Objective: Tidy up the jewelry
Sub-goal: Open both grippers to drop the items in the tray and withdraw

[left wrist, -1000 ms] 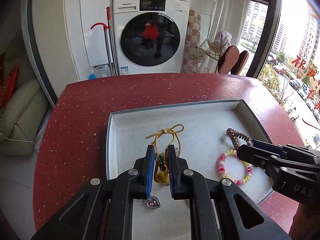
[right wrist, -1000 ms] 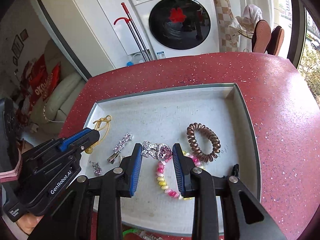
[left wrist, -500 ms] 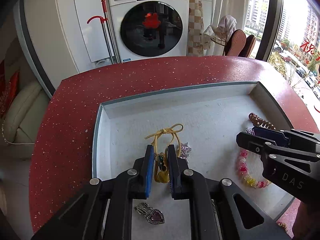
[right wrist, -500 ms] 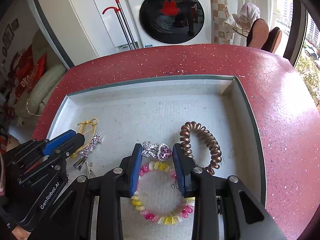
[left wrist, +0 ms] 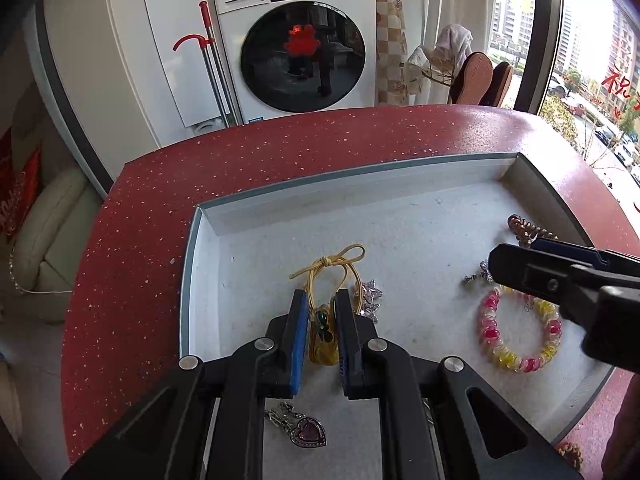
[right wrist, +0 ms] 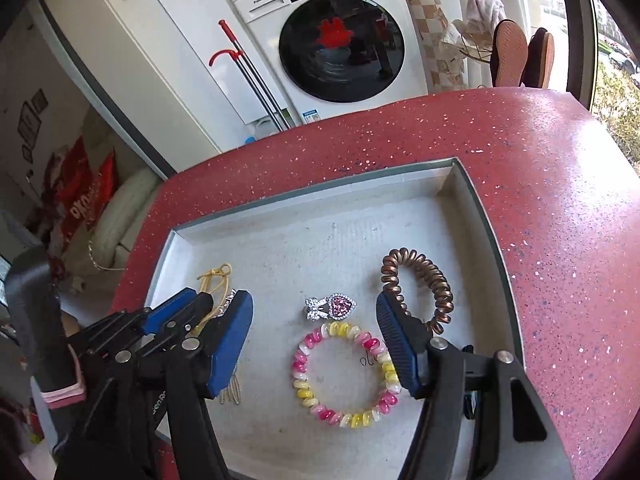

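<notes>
My left gripper [left wrist: 322, 298] is shut on a yellow elastic hair tie [left wrist: 332, 266] with a green charm, low over the grey tray [left wrist: 360, 176]. A silver star clip [left wrist: 370, 296] lies just to its right, and a heart pendant [left wrist: 307, 432] lies under the gripper body. My right gripper [right wrist: 314, 304] has its jaws opening. The pink heart-and-bow brooch [right wrist: 332, 307] lies on the tray floor between them, untouched by the pads. A pink-and-yellow spiral bracelet [right wrist: 348, 376] lies just below the brooch. A brown spiral hair tie [right wrist: 416, 284] lies by the right finger.
The tray sits on a red speckled counter [right wrist: 540, 200] with rounded edges. Its far half holds nothing. A washing machine [left wrist: 300, 40] and a red-handled mop [left wrist: 208, 60] stand beyond the counter. A beaded item [left wrist: 568, 452] lies on the counter outside the tray's near right corner.
The right jaws have spread wide and let go of the heart brooch, which now lies on the tray. The left gripper keeps its hold on the yellow tie, slightly lower.
</notes>
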`<state>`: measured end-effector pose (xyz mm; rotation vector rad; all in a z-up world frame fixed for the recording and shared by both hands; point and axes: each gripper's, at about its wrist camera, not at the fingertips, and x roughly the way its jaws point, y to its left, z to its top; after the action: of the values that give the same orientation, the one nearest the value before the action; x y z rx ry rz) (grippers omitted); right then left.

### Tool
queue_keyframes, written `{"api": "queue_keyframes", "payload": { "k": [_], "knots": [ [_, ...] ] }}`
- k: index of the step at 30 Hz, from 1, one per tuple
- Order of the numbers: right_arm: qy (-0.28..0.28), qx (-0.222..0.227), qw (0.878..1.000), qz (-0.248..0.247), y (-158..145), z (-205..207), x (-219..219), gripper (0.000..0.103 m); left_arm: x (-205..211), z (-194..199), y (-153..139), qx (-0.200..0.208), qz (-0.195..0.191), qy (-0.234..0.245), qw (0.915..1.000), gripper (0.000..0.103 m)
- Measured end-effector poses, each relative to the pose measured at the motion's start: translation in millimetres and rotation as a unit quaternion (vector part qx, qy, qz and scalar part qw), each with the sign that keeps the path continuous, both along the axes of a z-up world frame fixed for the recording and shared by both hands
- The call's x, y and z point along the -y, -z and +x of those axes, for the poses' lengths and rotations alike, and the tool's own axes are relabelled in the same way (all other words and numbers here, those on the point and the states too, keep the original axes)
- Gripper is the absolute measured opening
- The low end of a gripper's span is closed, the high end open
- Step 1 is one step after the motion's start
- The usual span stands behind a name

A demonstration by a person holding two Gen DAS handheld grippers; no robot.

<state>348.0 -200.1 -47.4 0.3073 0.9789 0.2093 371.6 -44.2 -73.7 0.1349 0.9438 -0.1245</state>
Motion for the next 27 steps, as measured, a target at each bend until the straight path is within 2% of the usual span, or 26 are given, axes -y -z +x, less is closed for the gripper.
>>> {"api": "queue_keyframes", "payload": {
  "k": [5,8,9,10,11,12,16,19,20,21,23,27],
  "knots": [
    [0.003,0.013,1.000,0.013,-16.3,-18.6,3.0,0.079,-1.7,-1.3,-6.2,0.009,0.003,-0.013,0.9999,0.032],
    [0.003,0.016,1.000,0.014,-22.9,-28.9,5.8,0.079,-0.7,-0.8,-7.7,0.010,0.006,-0.013,0.9998,0.032],
    [0.003,0.017,1.000,0.016,-23.9,-31.1,8.8,0.079,-0.3,-1.1,-7.8,0.010,0.007,-0.012,0.9998,0.050],
    [0.003,0.017,1.000,0.018,-25.4,-34.8,10.3,0.079,-0.1,-2.8,-8.8,0.014,0.008,-0.014,0.9998,0.084],
    [0.005,0.018,1.000,0.019,-26.6,-38.0,11.8,0.079,-0.7,-5.0,-11.1,0.025,0.009,-0.017,0.9995,0.095],
    [0.006,0.018,1.000,0.020,-27.4,-41.6,13.9,0.080,-0.4,-8.2,-14.7,0.039,0.011,-0.018,0.9990,0.099],
    [0.011,0.014,1.000,0.022,-26.9,-54.4,21.0,0.081,1.7,-9.1,-23.3,0.041,0.010,-0.017,0.9990,0.099],
    [0.018,0.018,0.999,0.031,-28.8,-67.3,28.2,0.086,-0.6,-15.4,-32.7,0.049,-0.002,-0.020,0.9986,0.100],
    [0.021,0.020,0.999,0.032,-29.8,-71.0,30.3,0.101,-0.9,-18.2,-35.2,0.051,-0.002,-0.018,0.9985,0.100],
    [0.023,0.026,0.999,0.034,-31.4,-76.3,31.9,0.103,-0.9,-21.5,-37.7,0.052,0.001,-0.016,0.9985,0.103],
    [0.023,0.033,0.998,0.042,-34.1,-83.9,36.2,0.103,-0.5,-29.8,-43.2,0.054,0.006,-0.013,0.9984,0.103],
    [0.008,0.015,0.999,0.036,-36.6,-100.3,36.8,0.103,0.1,-53.8,-55.2,0.065,0.005,-0.003,0.9979,0.103]
  ]
}}
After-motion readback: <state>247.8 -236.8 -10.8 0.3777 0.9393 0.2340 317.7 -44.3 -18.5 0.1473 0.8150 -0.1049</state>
